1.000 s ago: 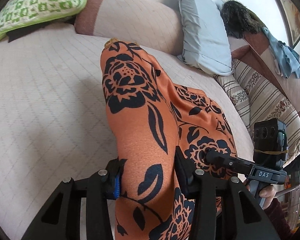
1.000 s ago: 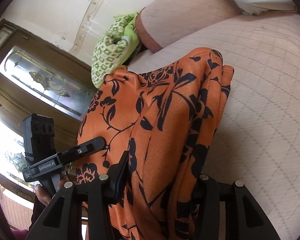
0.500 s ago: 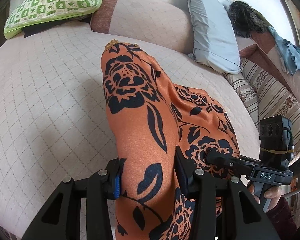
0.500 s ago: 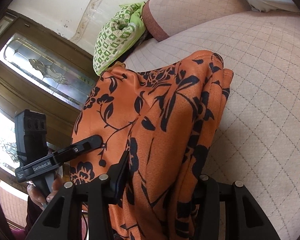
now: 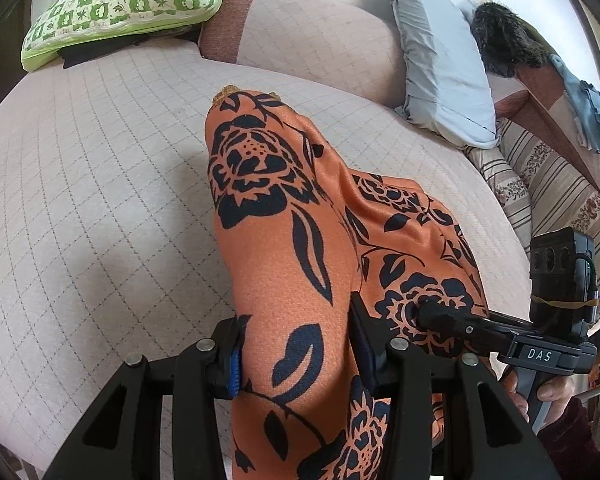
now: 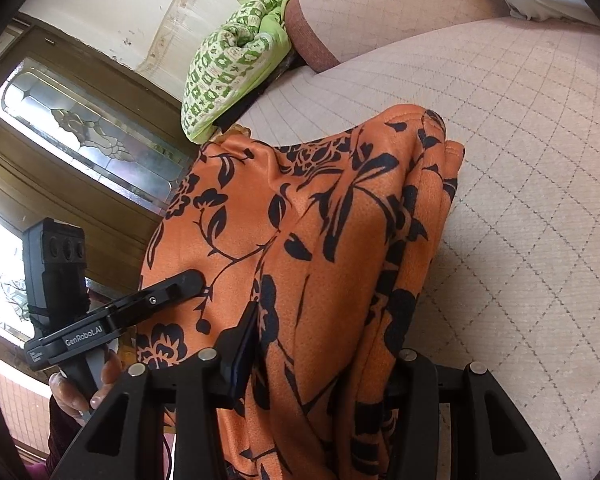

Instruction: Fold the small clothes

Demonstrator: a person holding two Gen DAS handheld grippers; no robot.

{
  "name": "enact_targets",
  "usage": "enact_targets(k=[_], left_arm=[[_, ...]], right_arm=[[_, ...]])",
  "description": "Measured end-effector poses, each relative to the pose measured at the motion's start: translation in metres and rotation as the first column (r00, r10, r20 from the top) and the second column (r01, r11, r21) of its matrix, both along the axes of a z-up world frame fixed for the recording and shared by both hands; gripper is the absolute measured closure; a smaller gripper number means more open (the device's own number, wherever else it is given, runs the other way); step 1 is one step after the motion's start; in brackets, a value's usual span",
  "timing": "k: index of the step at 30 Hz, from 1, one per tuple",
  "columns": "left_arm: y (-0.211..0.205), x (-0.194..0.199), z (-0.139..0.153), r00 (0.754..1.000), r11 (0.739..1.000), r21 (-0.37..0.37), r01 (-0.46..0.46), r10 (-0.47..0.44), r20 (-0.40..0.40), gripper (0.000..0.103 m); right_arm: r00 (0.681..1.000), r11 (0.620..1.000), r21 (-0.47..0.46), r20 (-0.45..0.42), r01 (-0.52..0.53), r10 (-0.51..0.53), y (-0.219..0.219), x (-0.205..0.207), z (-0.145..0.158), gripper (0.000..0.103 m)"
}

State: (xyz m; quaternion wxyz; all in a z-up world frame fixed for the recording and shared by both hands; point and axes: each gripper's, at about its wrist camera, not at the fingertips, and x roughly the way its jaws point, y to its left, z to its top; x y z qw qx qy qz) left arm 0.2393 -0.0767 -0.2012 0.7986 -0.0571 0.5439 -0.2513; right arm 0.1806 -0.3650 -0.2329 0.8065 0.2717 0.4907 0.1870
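Left wrist: green pillow (image 5: 124, 8) nearer centre

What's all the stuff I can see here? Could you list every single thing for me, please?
Orange garment: one, orange with black flowers, draped over the seat and clamped at its near end by both tongs.
Sofa seat: one, pale pink quilted, under the garment.
Sofa backrest: one, pink with a brown band, behind the seat.
Green cushion: one, green and white checked, far left corner.
Grey pillow: one, light grey, leaning on the backrest.
Striped cushion: one, beige stripes, right side.
Blue cloth: one, blue, hung at far right.
Dark furry thing: one, black, behind the pillow.
Glass door: wooden frame, left in the right view.
Left tongs: black, shut on the garment.
Right tongs: black, shut on the garment.
Hands: two, gripping the handles.
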Motion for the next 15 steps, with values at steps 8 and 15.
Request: enact_targets(k=[8,15], left_arm=[[-0.004,0.005,-0.007,1.0,1.0,0.03,-0.007,0.007,0.0,0.057],[-0.008,0.01,-0.014,1.0,0.998,0.056,-0.014,0.015,-0.007,0.057]], right_arm=[[1.0,1.0,-0.009,-0.02,0.0,0.0,0.003,0.006,-0.005,0.054],[0.999,1.0,-0.023,-0.038,-0.003,0.002,0.007,0.013,-0.009,0.054]])
